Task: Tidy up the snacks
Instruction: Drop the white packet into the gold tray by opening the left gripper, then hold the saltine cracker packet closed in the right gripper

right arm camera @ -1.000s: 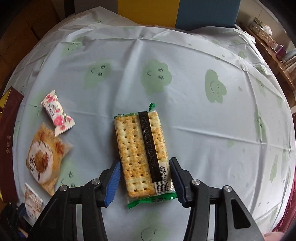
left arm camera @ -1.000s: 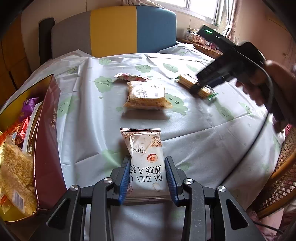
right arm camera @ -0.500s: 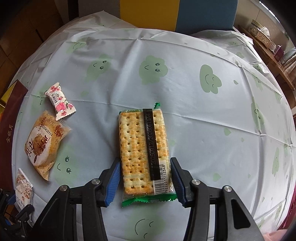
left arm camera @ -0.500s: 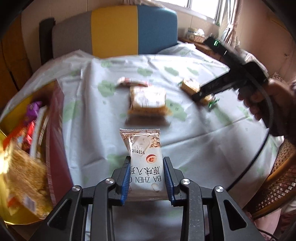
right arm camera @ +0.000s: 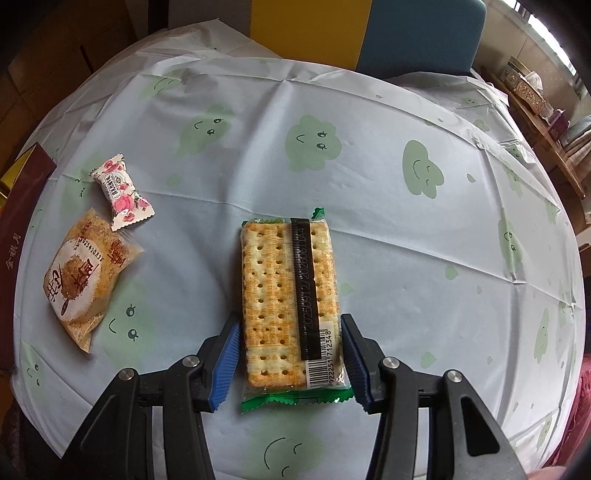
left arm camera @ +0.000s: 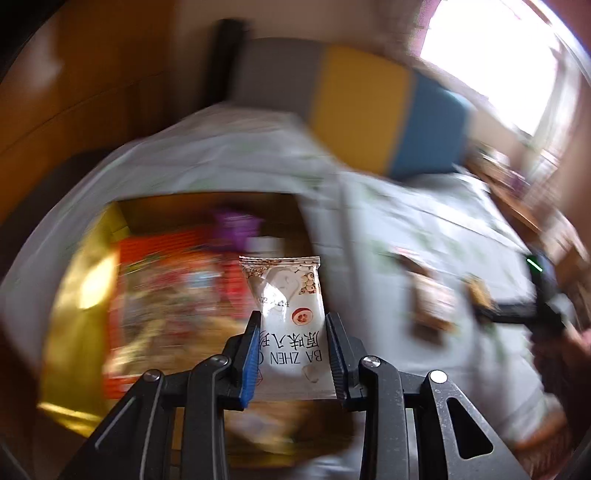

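My left gripper (left arm camera: 291,317) is shut on a white snack packet (left arm camera: 284,284) with brown print, held in the air over an open gold-lined box (left arm camera: 85,295) full of colourful snacks; this view is blurred. My right gripper (right arm camera: 290,323) points down at the table with its blue pads against the long sides of a clear, green-edged cracker pack (right arm camera: 273,280), gripping its near end. The pack sits at or just above the tablecloth. The right gripper shows blurred at the right edge of the left wrist view.
A rose-print candy (right arm camera: 122,192) and an orange-brown snack bag (right arm camera: 81,280) lie on the cloud-print tablecloth (right arm camera: 406,258), left of the crackers. The box's maroon wall (right arm camera: 18,229) stands at the far left. A grey, yellow and blue chair (right arm camera: 417,33) stands behind the table.
My left gripper has lifted the white packet off the table and swung left over the box, rolling as it went. The right gripper stayed on the cracker pack and tilted a little.
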`<state>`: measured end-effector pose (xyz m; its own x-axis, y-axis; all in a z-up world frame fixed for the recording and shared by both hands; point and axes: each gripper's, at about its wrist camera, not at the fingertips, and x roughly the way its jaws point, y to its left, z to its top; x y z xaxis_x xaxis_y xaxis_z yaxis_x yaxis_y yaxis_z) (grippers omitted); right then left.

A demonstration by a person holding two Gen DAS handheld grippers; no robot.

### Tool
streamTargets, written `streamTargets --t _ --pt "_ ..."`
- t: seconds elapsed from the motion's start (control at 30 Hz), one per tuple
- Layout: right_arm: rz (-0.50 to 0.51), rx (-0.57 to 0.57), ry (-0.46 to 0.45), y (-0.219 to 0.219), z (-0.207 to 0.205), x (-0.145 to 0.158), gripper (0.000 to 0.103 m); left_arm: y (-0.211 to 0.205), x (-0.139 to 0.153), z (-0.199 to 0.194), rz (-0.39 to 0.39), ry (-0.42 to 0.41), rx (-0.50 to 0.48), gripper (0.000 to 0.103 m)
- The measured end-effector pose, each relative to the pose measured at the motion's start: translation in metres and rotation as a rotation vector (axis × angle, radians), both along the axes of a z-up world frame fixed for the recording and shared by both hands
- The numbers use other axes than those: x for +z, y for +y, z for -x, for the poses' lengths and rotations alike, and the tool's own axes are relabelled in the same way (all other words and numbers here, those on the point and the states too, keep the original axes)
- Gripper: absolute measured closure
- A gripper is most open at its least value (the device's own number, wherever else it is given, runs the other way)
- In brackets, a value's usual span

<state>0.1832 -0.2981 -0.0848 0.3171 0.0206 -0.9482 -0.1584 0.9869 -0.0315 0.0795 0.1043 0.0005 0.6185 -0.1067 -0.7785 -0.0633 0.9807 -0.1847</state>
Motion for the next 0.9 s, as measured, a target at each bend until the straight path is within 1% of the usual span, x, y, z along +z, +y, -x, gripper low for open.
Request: streamTargets --t 0.07,0.13,0.23,0.3,0.37,0.43,0.47,0.7,0.8,0.83,0.9 --pt "0.012 0.01 -0.004 0.003 0.001 0.0 0.051 0.037 -0.011 -0.008 0.02 0.058 0.095 0.07" --pt "0.024 0.019 -0.009 0.007 0.002 0.0 0.051 0.065 -0.019 -0.013 0.019 0.085 0.154 0.07" --pt "0.032 0.022 -0.01 0.011 0.003 0.001 0.051 0.089 -0.025 -0.023 -0.054 0.089 0.198 0.069" --pt "0.036 0.023 -0.011 0.013 0.004 0.002 0.051 0.097 -0.028 -0.032 -0.083 0.091 0.212 0.069" --pt "0.039 0.026 -0.013 0.014 0.003 0.0 0.051 0.1 -0.031 -0.035 -0.112 0.097 0.224 0.067" --pt "0.041 0.028 -0.015 0.015 0.004 -0.002 0.051 0.101 -0.033 -0.037 -0.136 0.102 0.237 0.059" --pt "0.04 0.028 -0.015 0.016 0.004 -0.002 0.051 0.101 -0.033 -0.036 -0.14 0.101 0.243 0.054" --pt "0.041 0.03 -0.016 0.013 0.003 -0.002 0.051 0.086 -0.032 -0.014 -0.15 0.087 0.264 0.053" --pt "0.042 0.031 -0.017 0.013 0.003 -0.002 0.051 0.077 -0.027 -0.005 -0.134 0.083 0.263 0.053" --pt "0.044 0.031 -0.017 0.013 0.003 -0.003 0.051 0.074 -0.025 -0.002 -0.128 0.076 0.259 0.053" --pt "0.049 0.034 -0.02 0.013 0.003 -0.002 0.051 0.067 -0.02 0.005 -0.141 0.054 0.255 0.053"
